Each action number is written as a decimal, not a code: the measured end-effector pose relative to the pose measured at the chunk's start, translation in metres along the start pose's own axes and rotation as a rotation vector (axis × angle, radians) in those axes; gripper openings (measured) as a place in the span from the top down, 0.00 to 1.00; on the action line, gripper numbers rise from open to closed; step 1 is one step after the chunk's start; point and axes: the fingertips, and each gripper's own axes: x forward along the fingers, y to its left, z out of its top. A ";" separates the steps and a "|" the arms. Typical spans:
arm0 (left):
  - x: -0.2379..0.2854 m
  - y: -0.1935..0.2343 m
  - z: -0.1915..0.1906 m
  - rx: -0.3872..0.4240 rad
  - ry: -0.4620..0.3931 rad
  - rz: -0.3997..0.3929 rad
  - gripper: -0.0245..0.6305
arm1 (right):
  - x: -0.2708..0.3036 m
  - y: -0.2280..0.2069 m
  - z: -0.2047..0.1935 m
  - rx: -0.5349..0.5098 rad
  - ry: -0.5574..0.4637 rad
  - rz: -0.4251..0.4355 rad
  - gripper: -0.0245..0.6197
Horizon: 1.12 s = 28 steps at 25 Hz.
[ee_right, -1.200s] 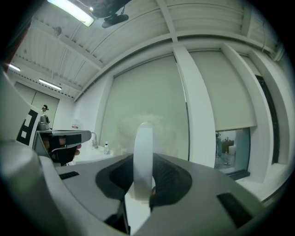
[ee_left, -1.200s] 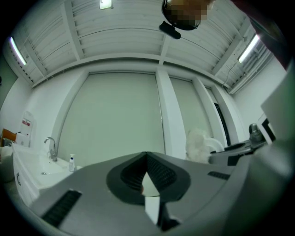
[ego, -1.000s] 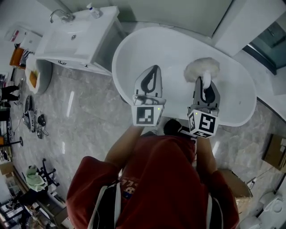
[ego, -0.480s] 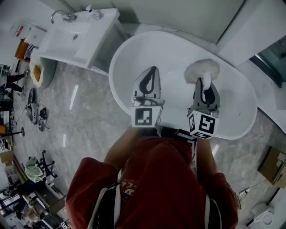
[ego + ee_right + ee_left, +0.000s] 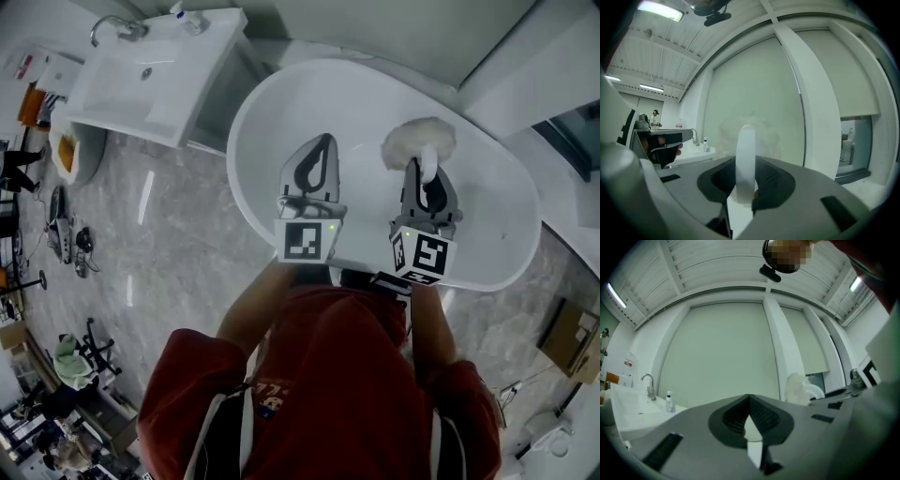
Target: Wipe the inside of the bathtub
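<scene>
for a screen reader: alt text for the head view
From above, a person in red holds the right gripper, shut on a fluffy white duster, over a white bathtub; the left gripper is shut, empty.

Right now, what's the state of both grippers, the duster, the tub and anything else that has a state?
left gripper: jaws together, nothing between them.
right gripper: shut on the duster's white handle.
duster: held by the handle, fluffy head over the tub's inside; can't tell whether it touches.
bathtub: no water visible.
pump bottle: upright on the washstand.
</scene>
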 end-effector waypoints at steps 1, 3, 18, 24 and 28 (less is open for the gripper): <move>0.005 0.009 -0.002 -0.008 0.000 -0.004 0.94 | 0.008 0.006 -0.001 -0.005 0.006 -0.005 0.82; 0.016 0.029 -0.007 -0.011 0.006 -0.015 0.94 | 0.025 0.019 -0.003 -0.012 0.019 -0.016 0.82; 0.104 0.163 -0.115 -0.074 0.082 -0.024 0.94 | 0.185 0.095 -0.102 -0.074 0.137 -0.070 0.82; 0.125 0.180 -0.195 -0.072 0.118 -0.027 0.94 | 0.248 0.105 -0.183 -0.093 0.154 -0.077 0.82; 0.138 0.175 -0.249 -0.075 0.120 -0.019 0.94 | 0.285 0.098 -0.243 -0.085 0.155 -0.088 0.82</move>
